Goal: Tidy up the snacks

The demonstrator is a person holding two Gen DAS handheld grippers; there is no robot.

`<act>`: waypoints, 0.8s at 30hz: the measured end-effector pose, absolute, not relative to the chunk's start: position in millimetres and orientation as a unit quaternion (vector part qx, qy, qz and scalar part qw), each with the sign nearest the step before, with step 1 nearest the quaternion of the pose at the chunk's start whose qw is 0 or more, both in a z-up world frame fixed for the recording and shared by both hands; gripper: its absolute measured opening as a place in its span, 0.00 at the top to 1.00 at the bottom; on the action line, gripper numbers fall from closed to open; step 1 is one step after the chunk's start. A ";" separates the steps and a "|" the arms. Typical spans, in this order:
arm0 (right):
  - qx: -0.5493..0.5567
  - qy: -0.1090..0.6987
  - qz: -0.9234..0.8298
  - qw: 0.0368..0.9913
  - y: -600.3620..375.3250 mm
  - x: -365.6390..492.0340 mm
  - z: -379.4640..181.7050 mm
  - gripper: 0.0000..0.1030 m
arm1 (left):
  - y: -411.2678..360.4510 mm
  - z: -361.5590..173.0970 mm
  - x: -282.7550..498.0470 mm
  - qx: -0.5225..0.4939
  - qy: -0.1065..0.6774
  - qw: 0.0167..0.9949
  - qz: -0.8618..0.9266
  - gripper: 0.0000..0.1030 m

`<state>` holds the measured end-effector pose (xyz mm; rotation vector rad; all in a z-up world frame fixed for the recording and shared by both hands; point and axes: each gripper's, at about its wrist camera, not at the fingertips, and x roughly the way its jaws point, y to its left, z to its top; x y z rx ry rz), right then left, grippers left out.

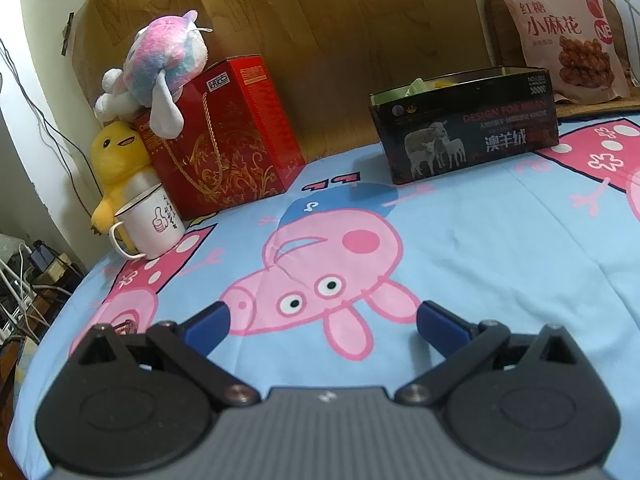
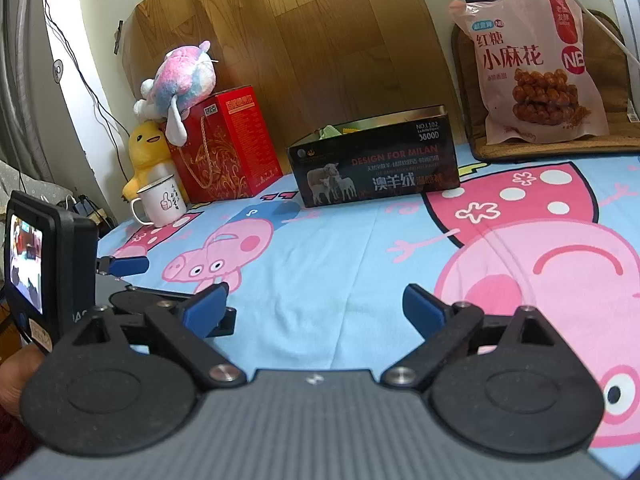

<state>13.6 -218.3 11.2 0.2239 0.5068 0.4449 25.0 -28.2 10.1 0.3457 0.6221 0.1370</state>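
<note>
Pink snack bag (image 2: 536, 68) upright, black tin (image 2: 376, 164) open

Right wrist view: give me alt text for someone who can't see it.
The open right gripper hovers empty over a cartoon-pig bedsheet, facing an open black tin box. A pink snack bag leans upright at the back right; a red gift box, plush toys and a white mug sit left.

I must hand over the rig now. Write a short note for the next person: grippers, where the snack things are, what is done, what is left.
Left gripper: open, holds nothing, low over the cartoon sheet.
Right gripper: open, holds nothing.
Black tin box: open at the back of the sheet, some green and yellow items inside.
Pink snack bag: upright behind the box to the right, on a brown mat, untouched.
Done: cannot tell beyond the box contents.
Left: probably the bag.
</note>
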 end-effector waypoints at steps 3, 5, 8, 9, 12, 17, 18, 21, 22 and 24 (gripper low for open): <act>0.109 0.248 0.218 0.938 -218.5 13.6 11.3 0.06 | -28.1 10.5 25.1 0.167 0.306 0.935 0.065 0.00; 0.110 0.247 0.218 0.938 -218.6 13.4 11.1 0.06 | -27.8 11.0 25.5 0.165 0.307 0.935 0.064 0.00; 0.110 0.247 0.218 0.938 -218.7 13.3 10.8 0.06 | -28.0 12.1 25.0 0.164 0.306 0.936 0.063 0.00; 0.110 0.248 0.218 0.938 -218.7 13.4 11.0 0.06 | -28.2 12.3 24.8 0.164 0.306 0.936 0.063 0.00; 0.109 0.248 0.219 0.938 -218.6 13.4 11.1 0.06 | -28.5 13.6 24.6 0.162 0.306 0.936 0.063 0.00; 0.107 0.249 0.221 0.937 -217.2 13.0 11.2 0.06 | -28.6 15.6 24.1 0.158 0.306 0.937 0.060 0.00; 0.106 0.249 0.222 0.937 -217.2 13.1 11.4 0.06 | -28.6 15.8 23.7 0.158 0.306 0.937 0.059 0.00; 0.106 0.249 0.221 0.937 -216.9 13.0 11.4 0.06 | -29.1 15.3 23.7 0.159 0.306 0.937 0.058 0.00; 0.106 0.249 0.221 0.937 -216.9 13.0 11.4 0.06 | -29.3 15.0 23.6 0.160 0.306 0.937 0.057 0.00; 0.106 0.249 0.221 0.937 -216.8 13.0 11.4 0.06 | -29.9 14.6 23.8 0.160 0.306 0.937 0.056 0.00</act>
